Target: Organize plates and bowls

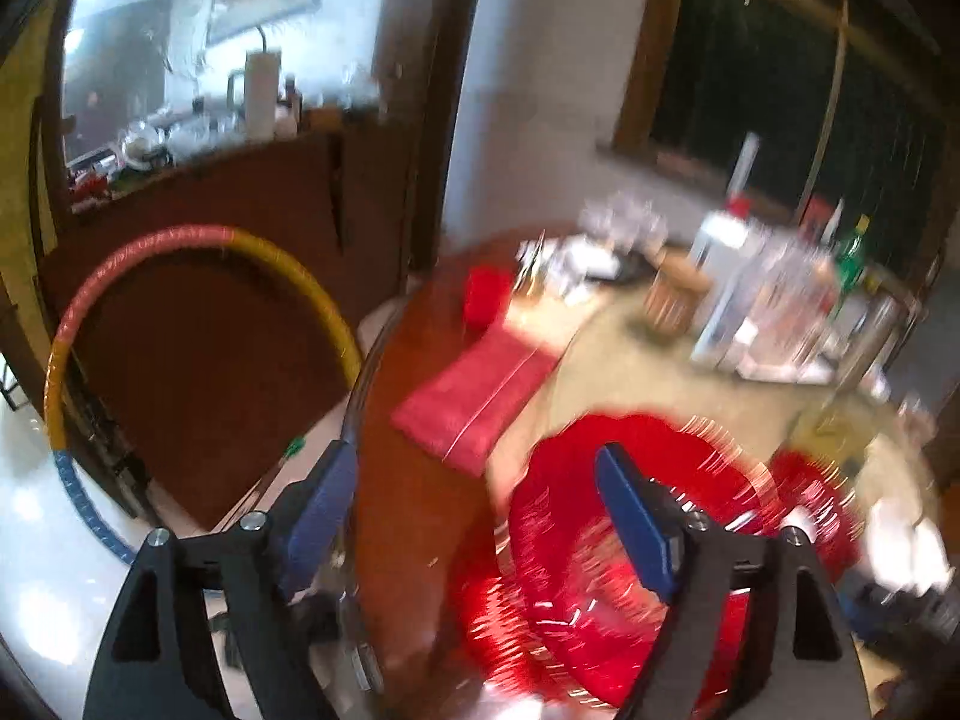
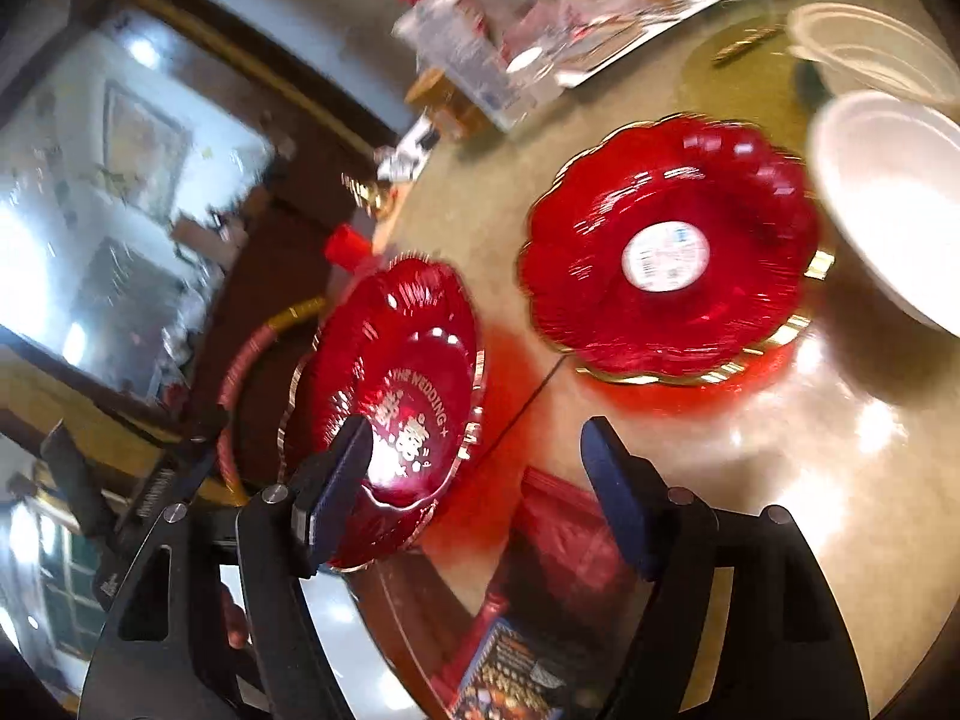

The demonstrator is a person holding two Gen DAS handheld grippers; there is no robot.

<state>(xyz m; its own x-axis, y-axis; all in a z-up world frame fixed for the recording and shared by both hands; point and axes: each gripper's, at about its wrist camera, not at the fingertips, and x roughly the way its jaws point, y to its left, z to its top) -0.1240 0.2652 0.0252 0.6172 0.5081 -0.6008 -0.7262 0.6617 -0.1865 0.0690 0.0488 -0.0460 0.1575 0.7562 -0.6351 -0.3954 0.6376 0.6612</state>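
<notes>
In the right wrist view a red scalloped plate with a white sticker (image 2: pixel 666 252) lies on the beige table (image 2: pixel 780 450). A second red plate with gold "THE WEDDING" lettering (image 2: pixel 402 396) sits tilted at the table's left edge. My right gripper (image 2: pixel 474 468) is open and empty, its left finger in front of the lettered plate. A white bowl (image 2: pixel 894 198) and a clear bowl (image 2: pixel 870 54) sit at the right. In the blurred left wrist view my left gripper (image 1: pixel 474 498) is open over the table edge, with a red plate (image 1: pixel 600 540) behind its right finger.
Bottles and glassware (image 1: pixel 762 300) crowd the far side of the table. A red folded cloth (image 1: pixel 480 396) lies near the edge. A red pouch (image 2: pixel 570 534) and a printed booklet (image 2: pixel 510 678) lie by my right gripper. A hoop (image 1: pixel 180 276) leans on a wooden cabinet.
</notes>
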